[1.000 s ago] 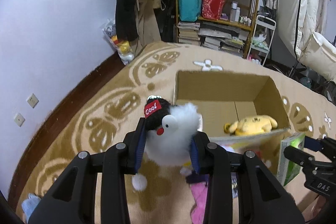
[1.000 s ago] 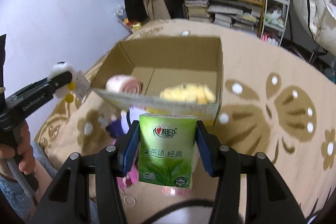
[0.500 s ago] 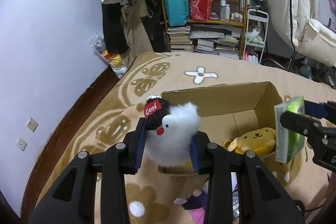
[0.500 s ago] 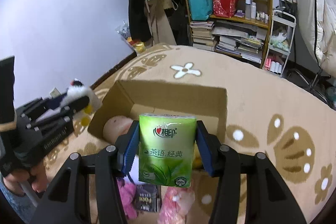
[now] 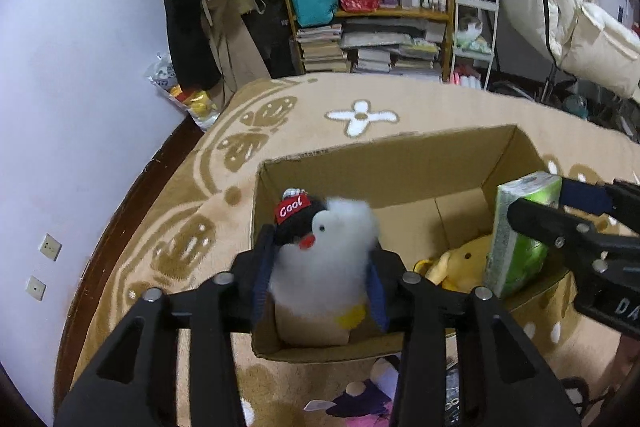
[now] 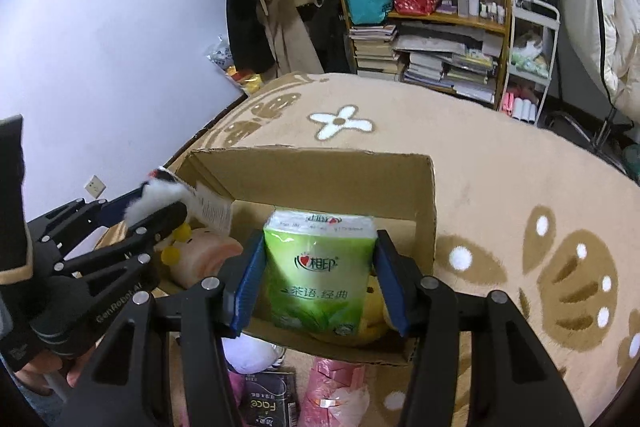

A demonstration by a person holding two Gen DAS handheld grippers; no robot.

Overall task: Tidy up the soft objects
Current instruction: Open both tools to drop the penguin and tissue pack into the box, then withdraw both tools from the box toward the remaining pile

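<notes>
Over the cardboard box (image 5: 400, 163), the left claw (image 5: 320, 279), just been opening, loosely brackets the penguin toy (image 5: 324, 251) while the right claw (image 6: 320, 279) clamps the tissue pack (image 6: 318, 267); the toy could snag a pad and drop outside.

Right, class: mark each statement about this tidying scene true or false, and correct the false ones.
1. The left tongs have the white fluffy penguin toy with a black cap between them. True.
2. The right tongs hold a red tissue pack. False: it is a green plastic-wrapped tissue pack.
3. The brown cardboard box is empty. False: a yellow plush dog lies inside.
4. The box stands on a beige patterned carpet. True.
</notes>
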